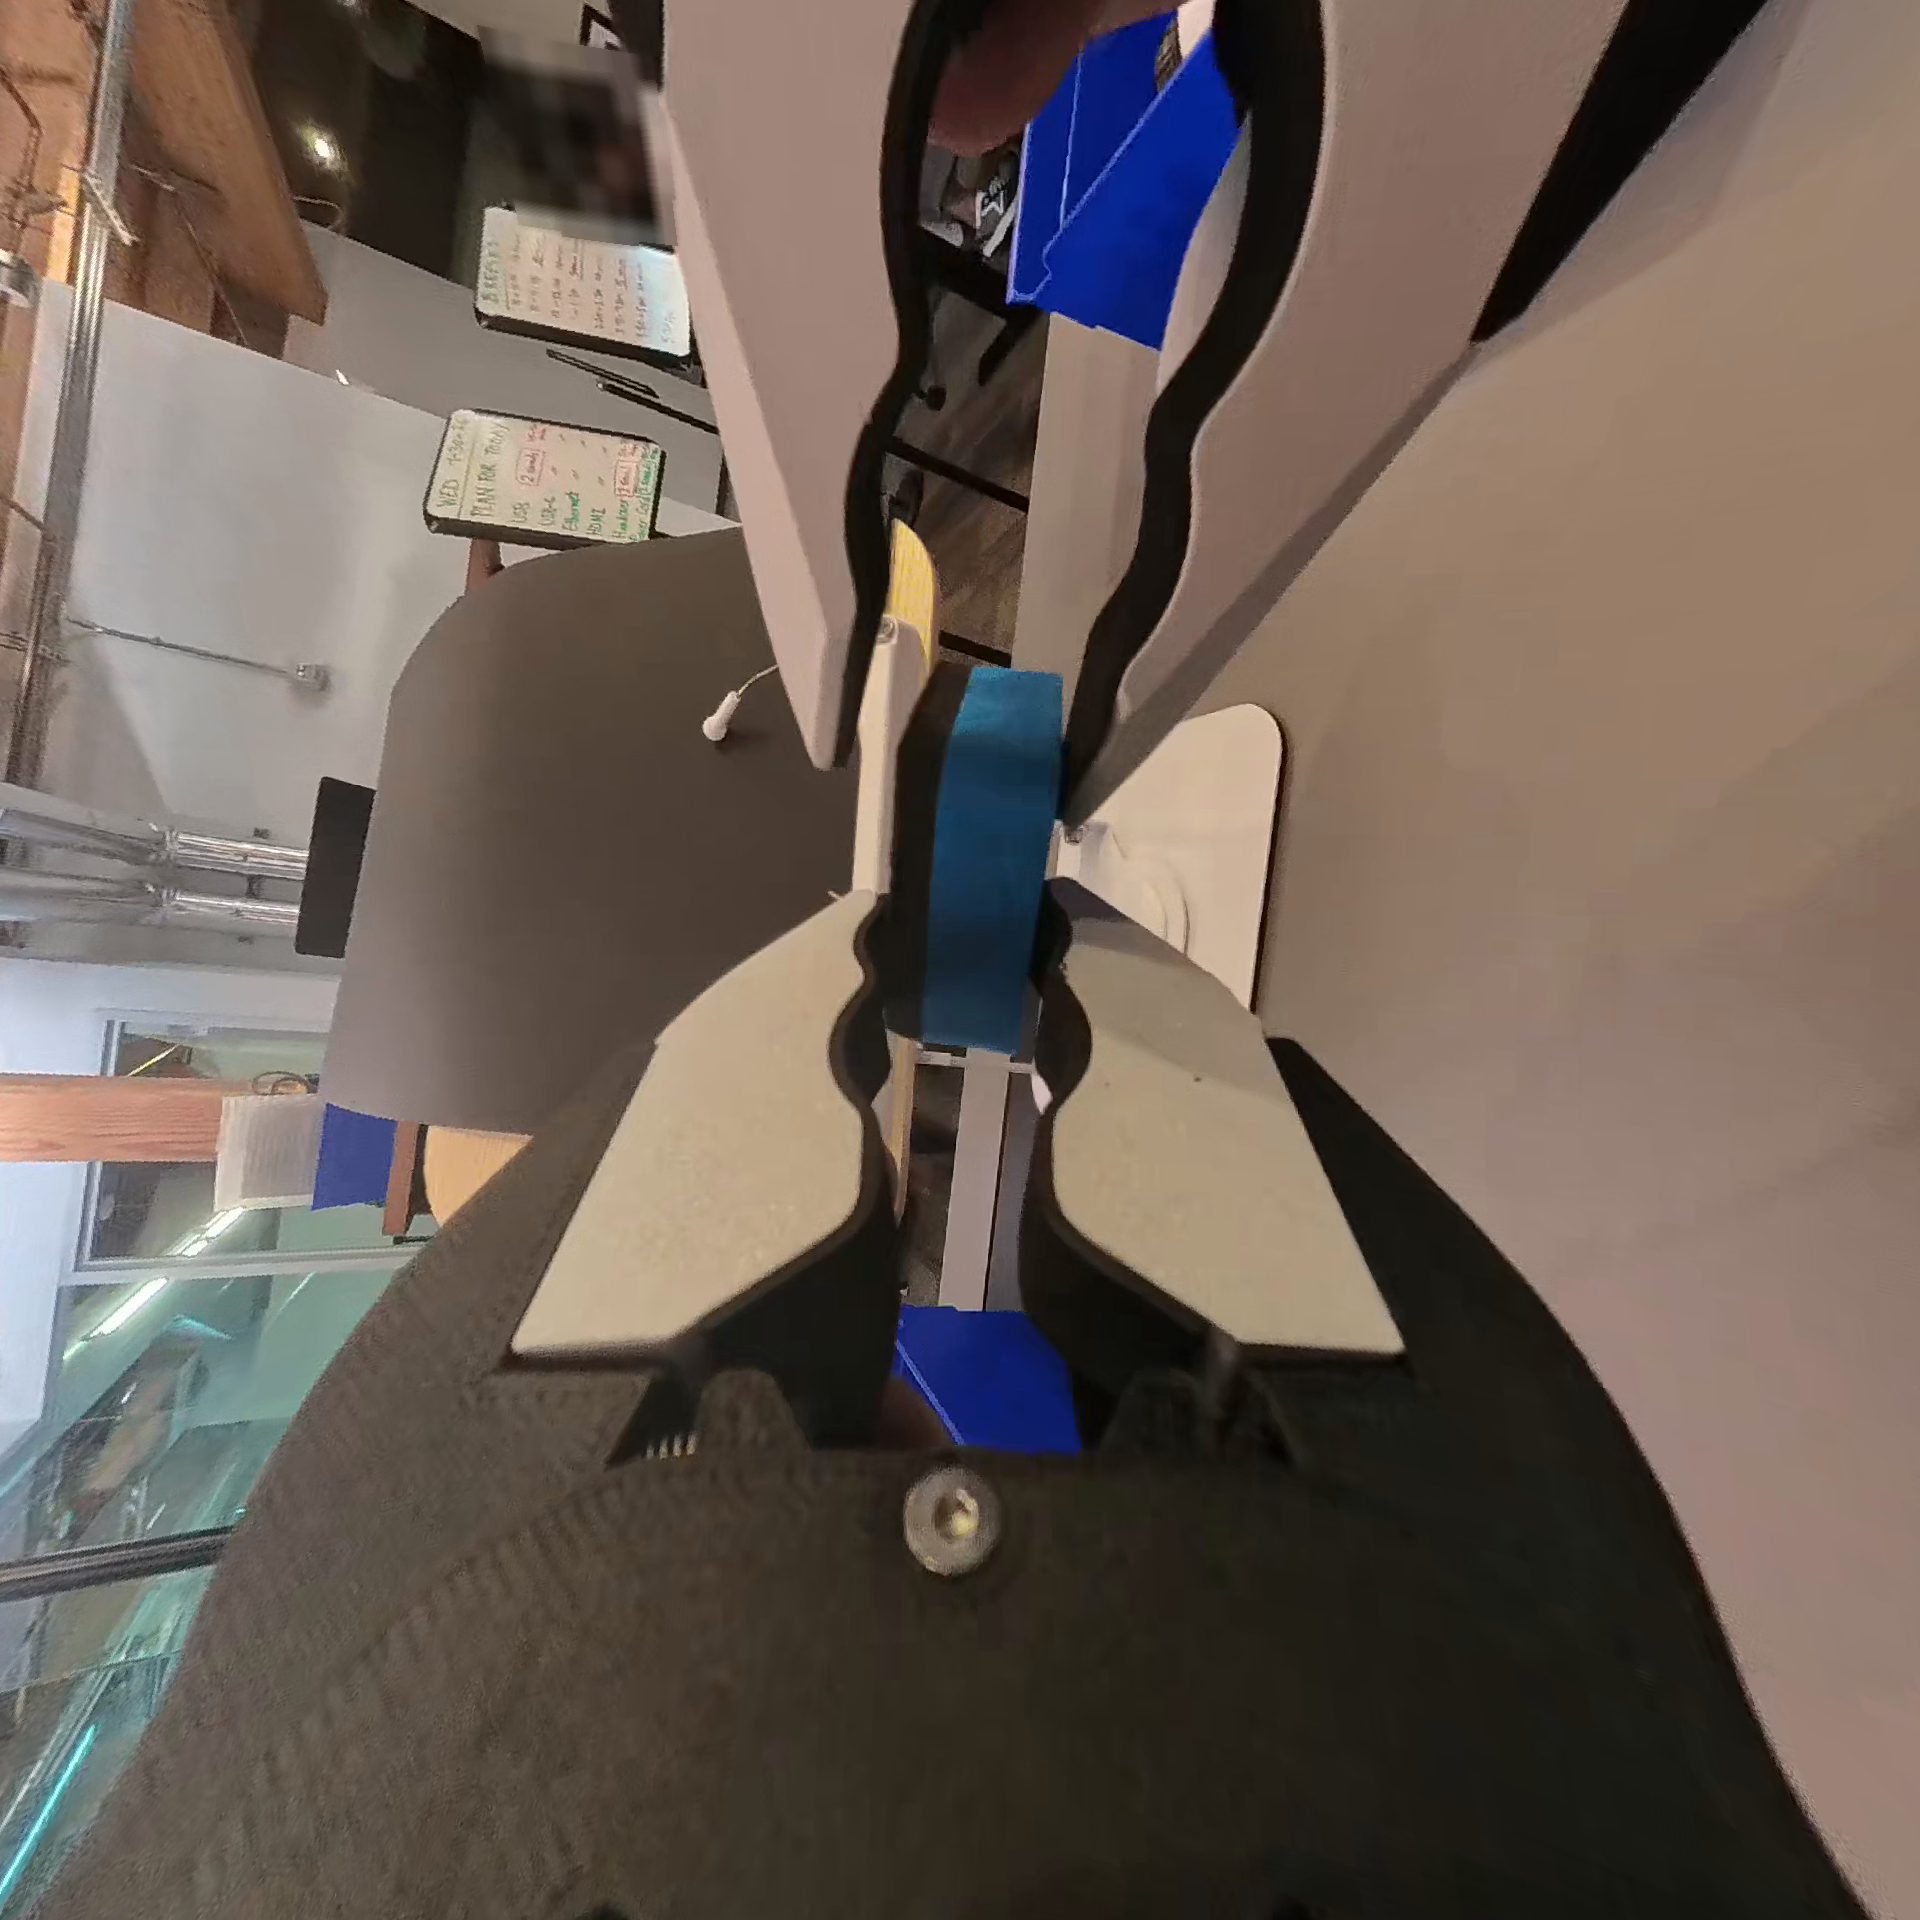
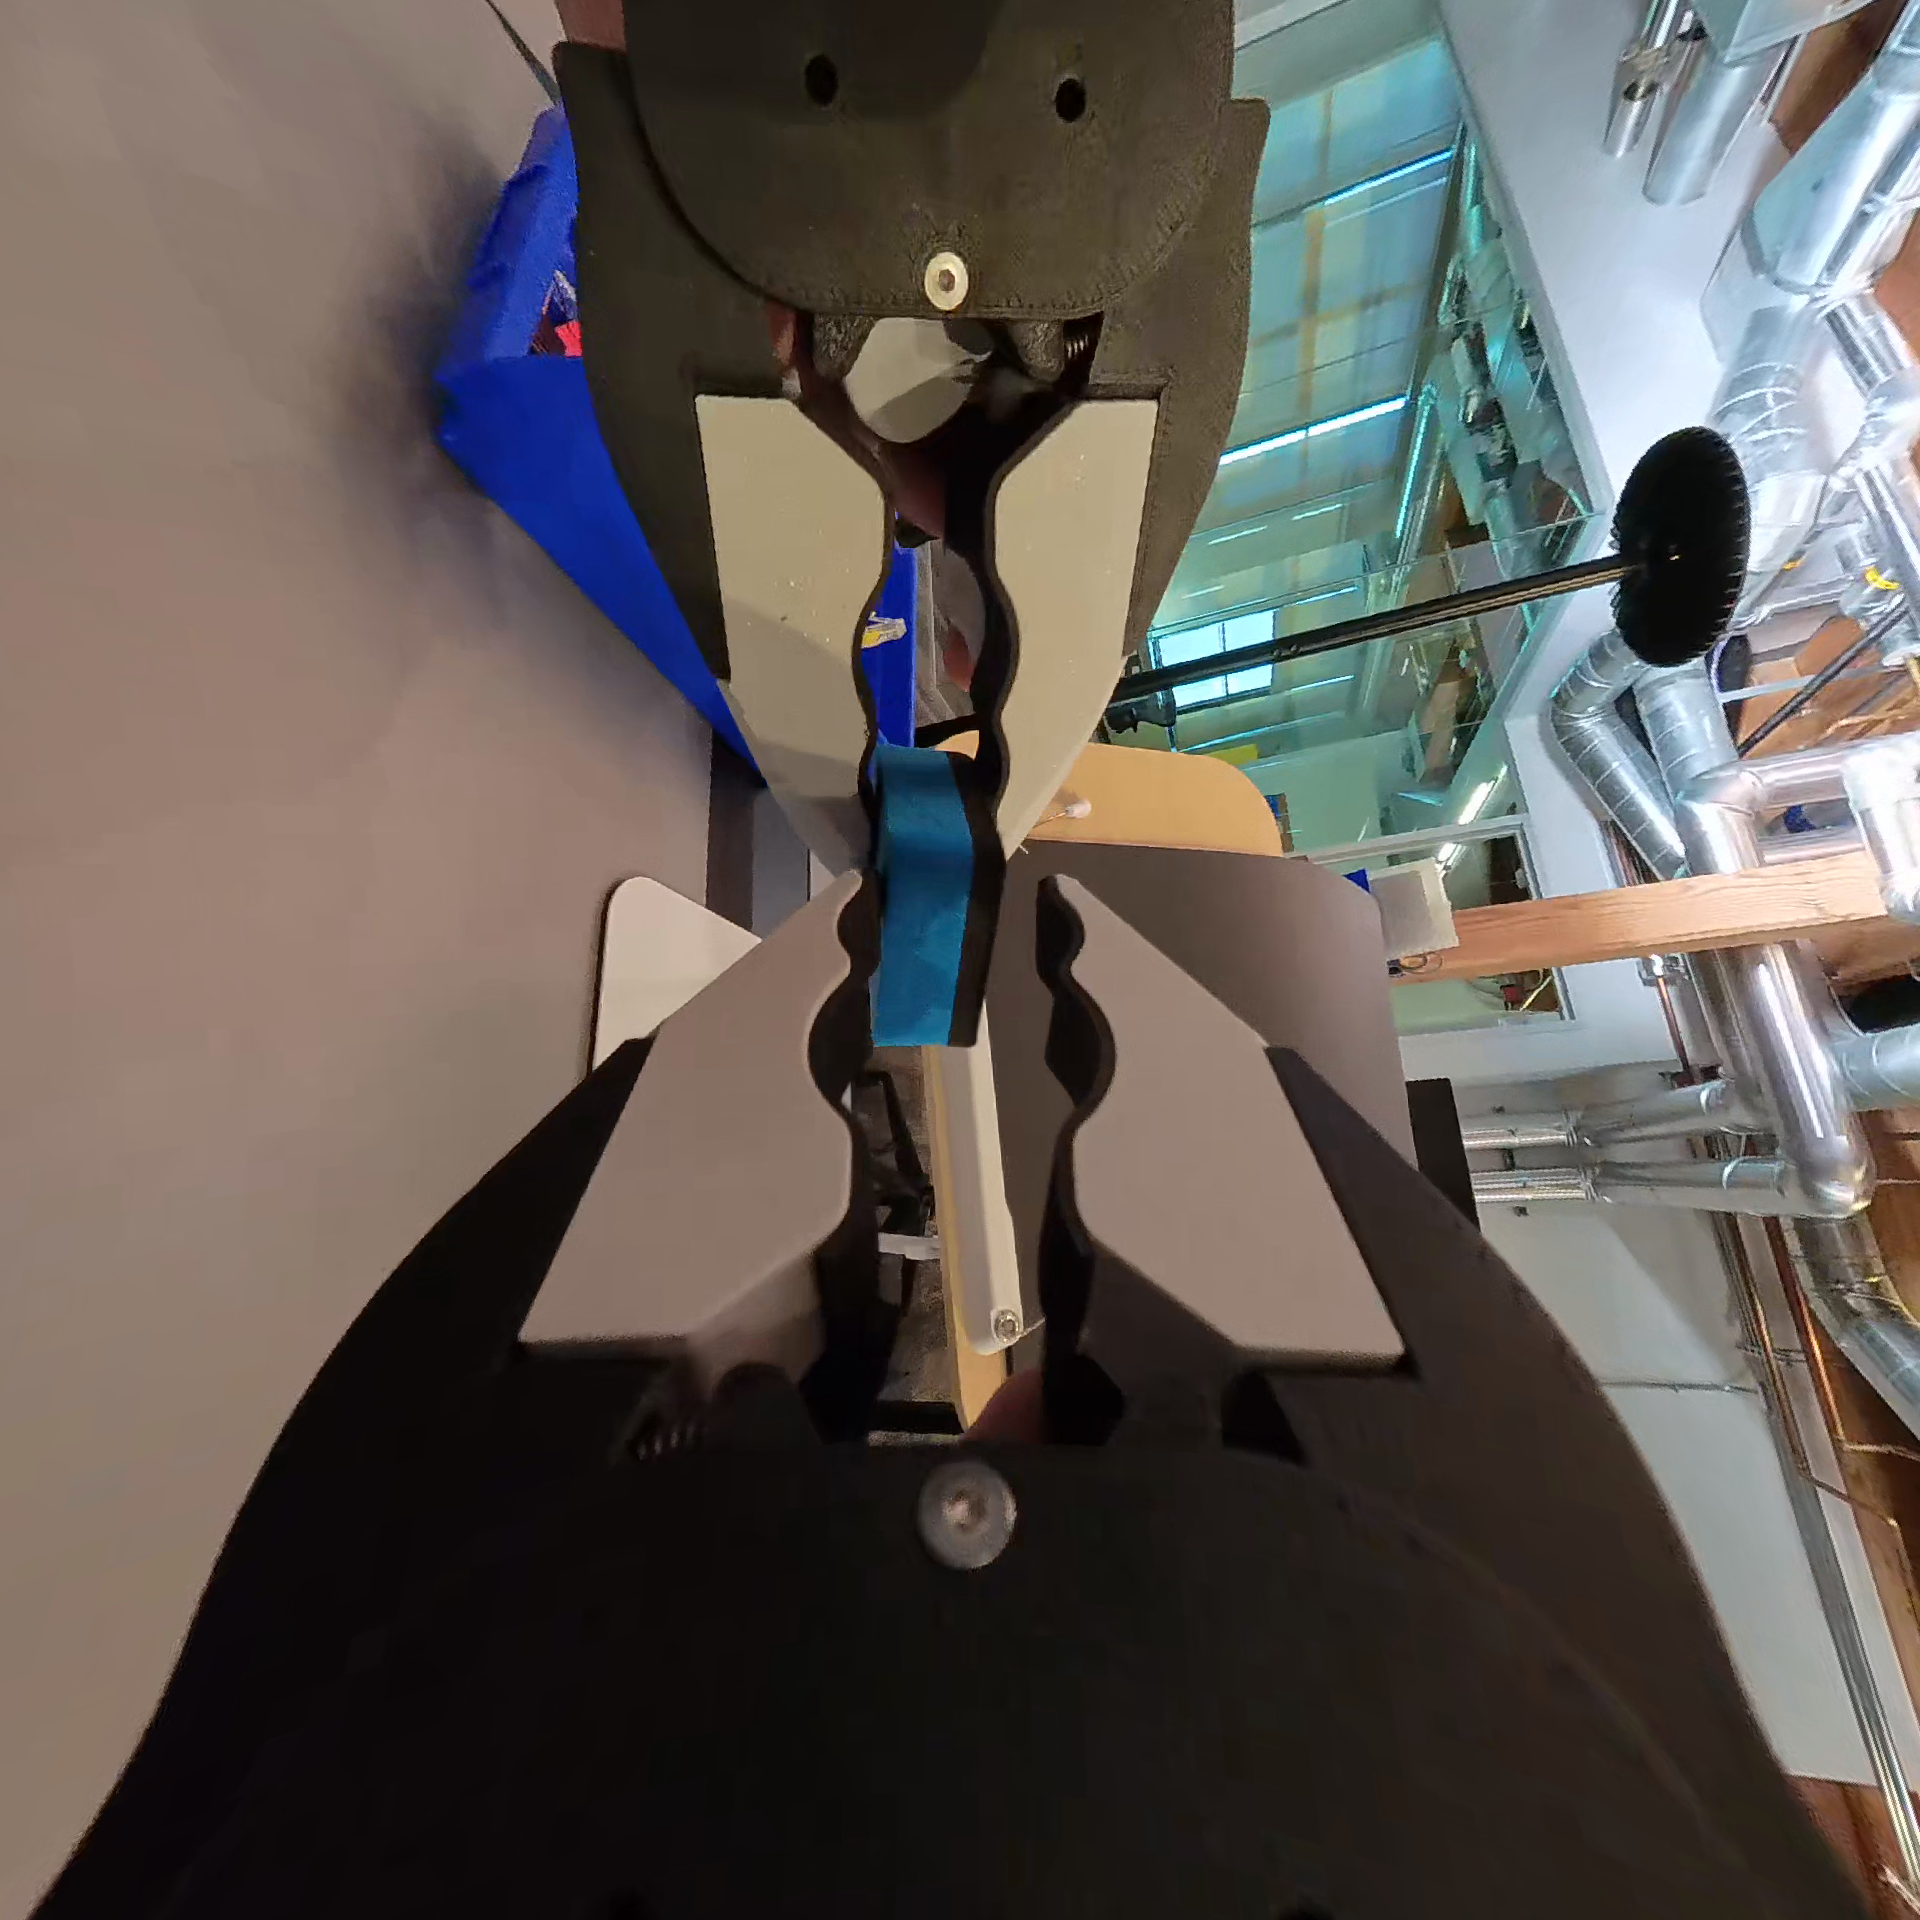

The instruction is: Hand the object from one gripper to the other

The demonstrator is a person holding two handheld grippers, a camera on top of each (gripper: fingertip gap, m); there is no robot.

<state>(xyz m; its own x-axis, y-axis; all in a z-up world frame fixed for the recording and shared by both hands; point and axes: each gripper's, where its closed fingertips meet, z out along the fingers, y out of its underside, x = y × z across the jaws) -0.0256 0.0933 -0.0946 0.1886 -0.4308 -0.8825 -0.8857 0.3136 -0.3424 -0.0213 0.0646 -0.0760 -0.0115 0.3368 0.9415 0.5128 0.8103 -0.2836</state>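
The pad (image 1: 987, 862), a flat blue piece with a black layer, sits at the centre of both frames, edge-on and held in the air between two opposed tongs. This looks like mid-handover: each tool comes at it from an opposite end so neither blocks the other.

In the left wrist view, the left gripper (image 1: 961, 940) reaches up from the bottom and is nearly closed, its tips pressed on the pad's lower part. The right gripper (image 2: 951, 914) in its own view stands wider. One finger touches the blue face, while the other finger (image 2: 1070, 935) stands a little off the black edge, so it seems not yet clamped. In the left view it descends from the top and straddles the pad's upper end.
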